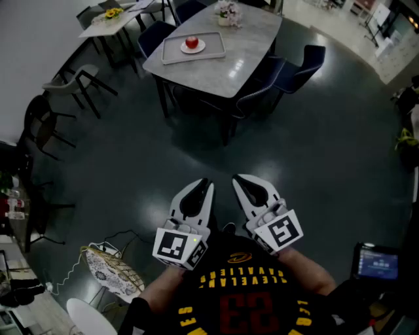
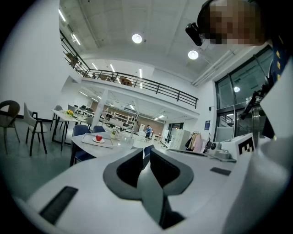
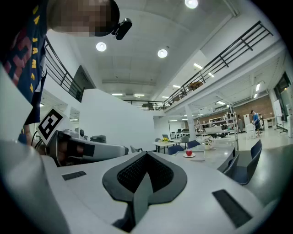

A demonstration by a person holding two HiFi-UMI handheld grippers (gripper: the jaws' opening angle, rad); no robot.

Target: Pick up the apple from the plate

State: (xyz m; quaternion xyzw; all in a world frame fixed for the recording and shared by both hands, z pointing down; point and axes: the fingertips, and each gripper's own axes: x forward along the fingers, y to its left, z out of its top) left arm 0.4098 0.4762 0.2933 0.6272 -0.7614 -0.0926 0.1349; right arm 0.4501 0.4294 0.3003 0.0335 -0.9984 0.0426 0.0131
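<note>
A red apple [image 1: 191,42] sits on a small white plate [image 1: 200,48] inside a grey tray [image 1: 217,47] on the grey table [image 1: 249,46], far ahead at the top of the head view. Both gripper views catch the apple [image 2: 98,138] [image 3: 188,152] as a small distant dot. My left gripper [image 1: 204,184] and right gripper [image 1: 241,180] are held side by side close to my chest, well short of the table. Each one [image 2: 146,153] [image 3: 145,154] has its jaws together and holds nothing.
Blue chairs [image 1: 298,69] ring the table, and a small flower pot [image 1: 228,13] stands on its far end. Grey chairs [image 1: 72,82] and a second table with yellow flowers [image 1: 111,14] stand at left. A woven basket [image 1: 112,268] lies at lower left. Dark floor [image 1: 196,144] lies between me and the table.
</note>
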